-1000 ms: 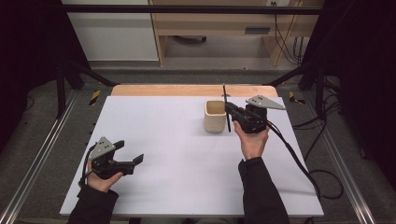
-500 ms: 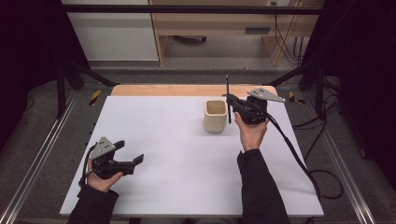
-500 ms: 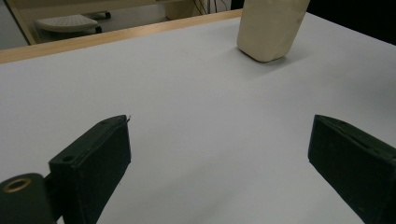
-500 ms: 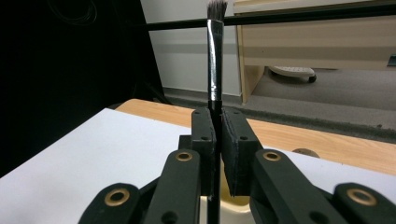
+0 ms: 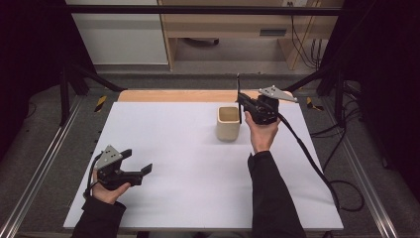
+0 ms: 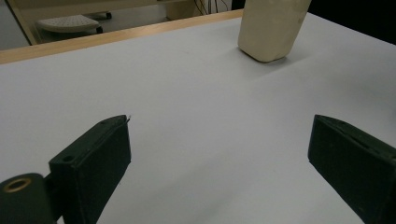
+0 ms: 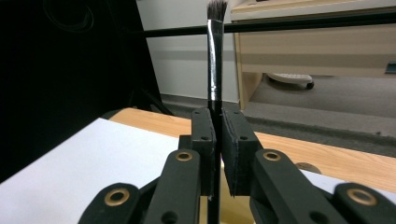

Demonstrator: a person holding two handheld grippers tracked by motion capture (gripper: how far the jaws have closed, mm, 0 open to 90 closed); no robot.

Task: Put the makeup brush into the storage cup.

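Note:
A cream cup (image 5: 228, 123) stands on the white table top (image 5: 188, 163), right of centre towards the back. My right gripper (image 5: 243, 105) hovers at the cup's right rim, shut on a thin black paintbrush (image 5: 238, 98) held upright, bristles up. In the right gripper view the brush (image 7: 215, 51) rises from between the closed jaws, and its lower end is hidden behind them. My left gripper (image 5: 139, 163) rests near the table's front left, open and holding nothing. In the left gripper view the cup (image 6: 271, 28) stands far ahead, beyond the spread jaws.
A wooden strip (image 5: 173, 95) edges the table's far side. Behind it stand a wooden desk (image 5: 233, 22) and hanging cables (image 5: 302, 39). A black cable (image 5: 317, 163) trails from the right gripper off the table's right edge. Metal rails (image 5: 44, 163) flank the table.
The right gripper has moved away from me and slightly up with the brush, which now stands upright by the cup's right rim. The left gripper has not moved.

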